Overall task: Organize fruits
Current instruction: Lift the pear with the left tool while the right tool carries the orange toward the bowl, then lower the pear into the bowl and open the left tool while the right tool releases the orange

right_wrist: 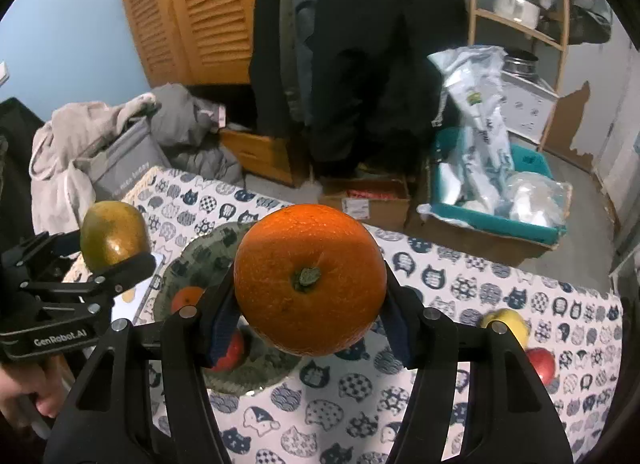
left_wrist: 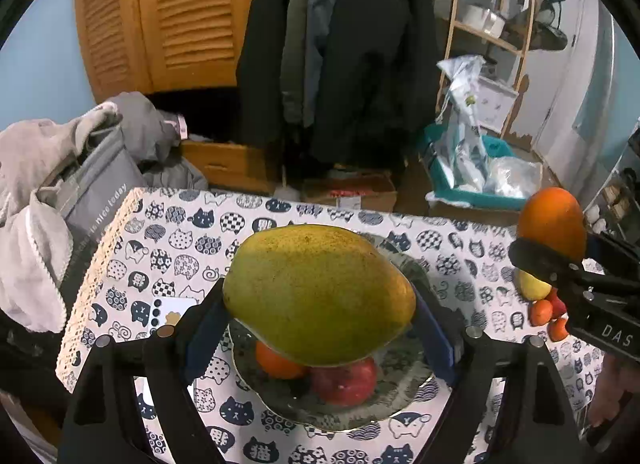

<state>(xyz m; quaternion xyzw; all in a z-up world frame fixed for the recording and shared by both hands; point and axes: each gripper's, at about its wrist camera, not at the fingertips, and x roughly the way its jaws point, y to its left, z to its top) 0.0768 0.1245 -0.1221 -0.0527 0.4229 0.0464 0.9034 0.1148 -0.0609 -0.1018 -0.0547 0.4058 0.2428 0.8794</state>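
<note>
Both tongs grip fruit, mango (left_wrist: 318, 294) and orange (right_wrist: 308, 278), half hiding the plate (left_wrist: 404, 396).

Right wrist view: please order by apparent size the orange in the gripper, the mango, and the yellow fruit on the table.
1. orange, though it is nearest the camera
2. mango
3. yellow fruit, partly hidden by the gripper finger

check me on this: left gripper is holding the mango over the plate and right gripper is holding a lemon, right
Not quite. The right gripper holds an orange, not a lemon; the right wrist view shows it with its stem facing the camera. The rest stands: the left gripper holds the mango over the plate.
</note>
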